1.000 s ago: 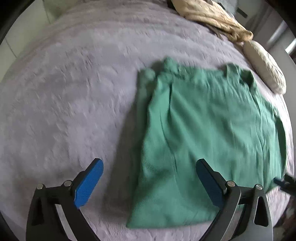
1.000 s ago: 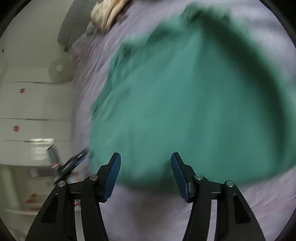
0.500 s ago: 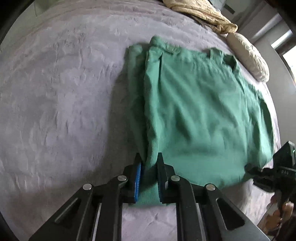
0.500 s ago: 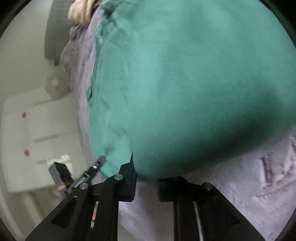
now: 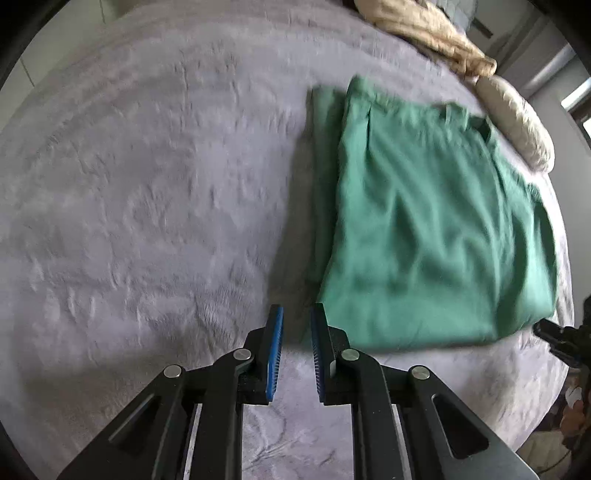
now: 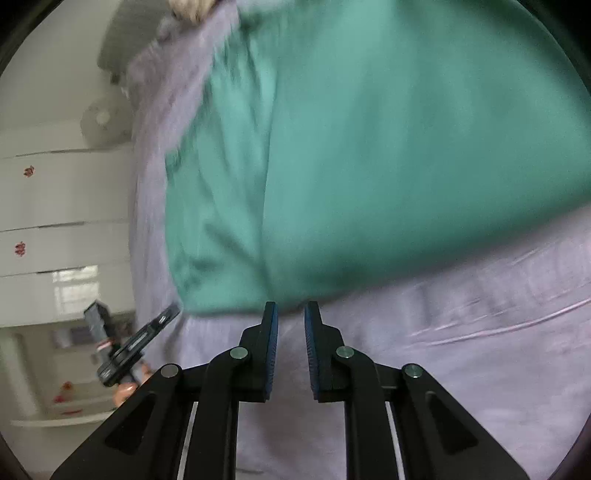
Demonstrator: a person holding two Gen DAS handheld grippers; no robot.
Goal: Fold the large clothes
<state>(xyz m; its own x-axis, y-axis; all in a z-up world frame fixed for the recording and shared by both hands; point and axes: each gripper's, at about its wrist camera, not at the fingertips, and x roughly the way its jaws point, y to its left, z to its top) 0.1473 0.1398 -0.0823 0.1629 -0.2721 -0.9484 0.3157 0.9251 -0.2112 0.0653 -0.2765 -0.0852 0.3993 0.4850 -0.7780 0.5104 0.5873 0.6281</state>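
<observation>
A: Where are the grippers?

B: The left gripper (image 5: 296, 339) and right gripper (image 6: 290, 332) hover just off the near edge of the green garment (image 5: 424, 236), each with a narrow gap, gripping nothing.

A: And around it?

B: It lies folded on a grey bedspread (image 5: 147, 192); a beige cloth (image 5: 428, 33) and pillow (image 5: 517, 122) sit beyond.

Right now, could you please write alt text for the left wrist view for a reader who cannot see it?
A folded green garment lies on a grey bedspread, and the left gripper sits just off its near-left corner, jaws slightly apart and empty. A beige cloth and a pale pillow lie at the far edge.
</observation>
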